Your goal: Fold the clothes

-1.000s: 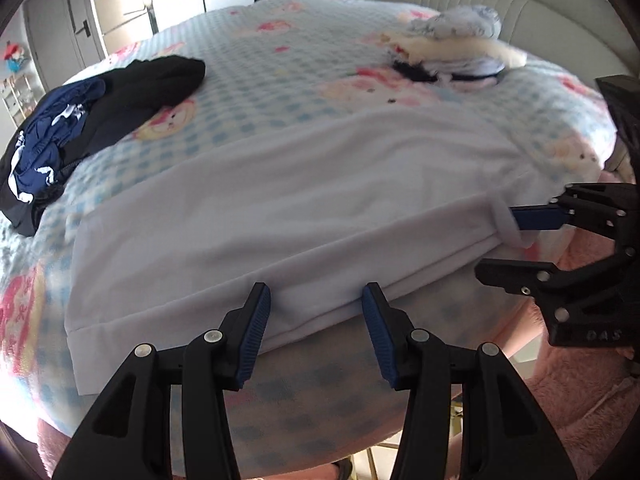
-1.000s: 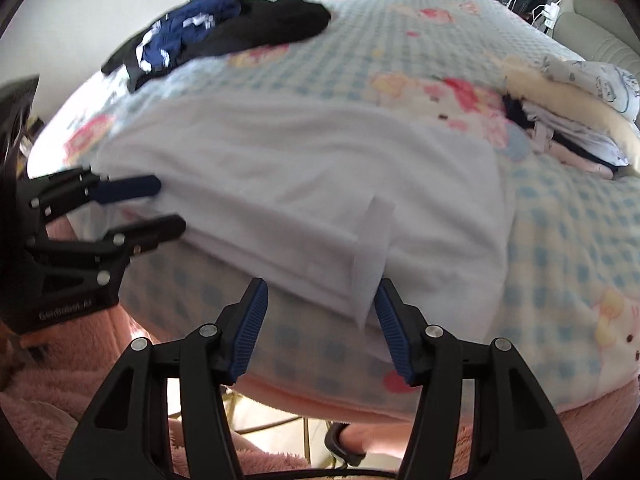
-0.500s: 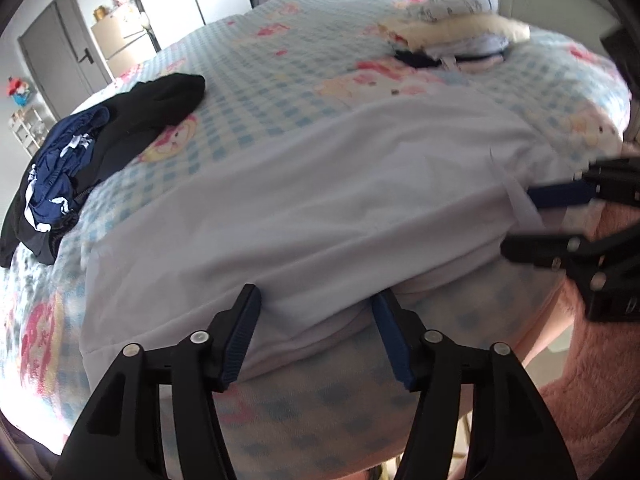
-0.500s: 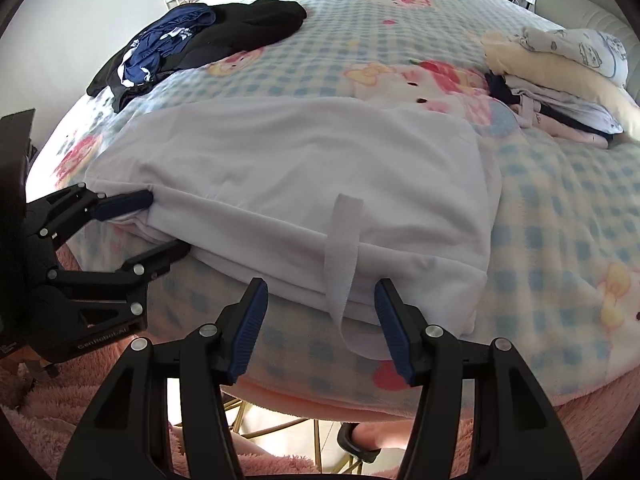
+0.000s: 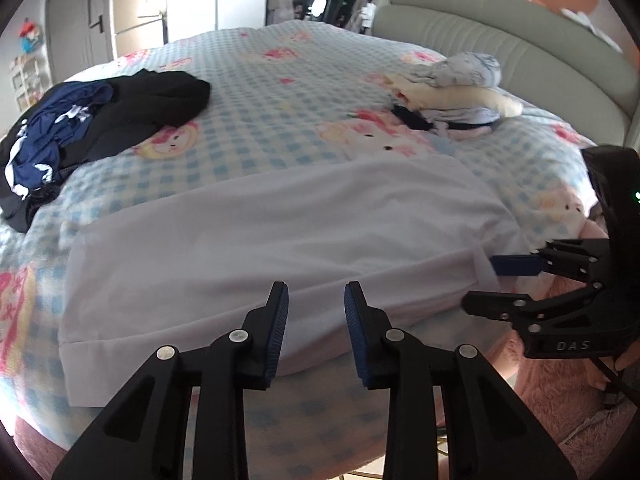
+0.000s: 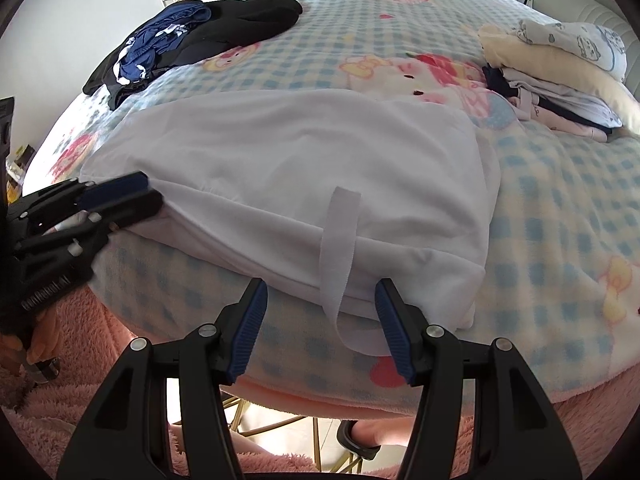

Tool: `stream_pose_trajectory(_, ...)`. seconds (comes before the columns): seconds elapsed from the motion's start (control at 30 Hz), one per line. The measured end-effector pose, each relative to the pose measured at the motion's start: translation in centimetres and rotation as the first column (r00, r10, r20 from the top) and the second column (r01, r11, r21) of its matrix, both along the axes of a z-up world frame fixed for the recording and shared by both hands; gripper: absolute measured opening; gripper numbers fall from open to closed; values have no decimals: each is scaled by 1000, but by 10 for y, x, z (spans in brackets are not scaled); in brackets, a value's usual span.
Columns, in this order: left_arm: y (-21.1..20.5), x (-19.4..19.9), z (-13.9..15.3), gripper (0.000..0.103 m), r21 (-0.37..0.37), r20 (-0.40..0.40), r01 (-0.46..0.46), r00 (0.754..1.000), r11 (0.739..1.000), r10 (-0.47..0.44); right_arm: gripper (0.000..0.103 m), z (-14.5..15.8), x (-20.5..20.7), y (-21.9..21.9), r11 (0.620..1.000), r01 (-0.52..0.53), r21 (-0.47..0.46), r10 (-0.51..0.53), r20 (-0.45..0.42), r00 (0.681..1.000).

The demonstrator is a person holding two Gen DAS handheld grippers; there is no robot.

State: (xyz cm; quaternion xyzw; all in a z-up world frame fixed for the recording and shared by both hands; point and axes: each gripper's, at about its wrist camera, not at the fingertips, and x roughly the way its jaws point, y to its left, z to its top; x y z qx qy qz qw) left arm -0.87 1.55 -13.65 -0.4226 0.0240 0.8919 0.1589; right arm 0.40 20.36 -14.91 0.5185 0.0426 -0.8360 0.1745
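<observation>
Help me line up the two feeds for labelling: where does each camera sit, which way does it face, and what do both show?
Left wrist: rides the left gripper, looking across the bed over the white garment; the right gripper enters from the right side.
Right wrist: rides the right gripper, facing the garment's hanging strap; the left gripper enters from the left, pink fleece sleeve below.
Shared: white garment, dark clothes pile, folded stack.
</observation>
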Motion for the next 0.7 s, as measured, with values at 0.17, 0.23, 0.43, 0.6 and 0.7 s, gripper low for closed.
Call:
stream_pose_trajectory(0.17, 1, 1, -7, 30, -19, 45, 22, 999, 1000, -21, 58, 0, -1, 2, 1000, 11, -3, -11, 2, 1000)
stream_pose_trajectory(0.23, 3, 3, -10, 32, -24, 62, 38, 997, 999, -36, 58, 1, -1, 1, 1000, 13, 1, -13, -2, 1000)
stream_pose_trajectory(0.43, 9, 8, -17, 37, -40, 115, 86, 990, 995, -81, 57, 4, -8, 17, 996, 90, -9, -90, -9, 996)
stream_pose_trajectory(0.6, -10, 5, 11, 44, 166, 25, 36, 999, 985, -40, 58, 18, -7, 20, 995, 64, -72, -66, -19, 998)
stream_pose_trajectory(0.7, -9, -14, -9, 44, 60, 109, -14, 994, 998, 7, 62, 21, -12, 25, 977, 67, -202, -67, 8, 998)
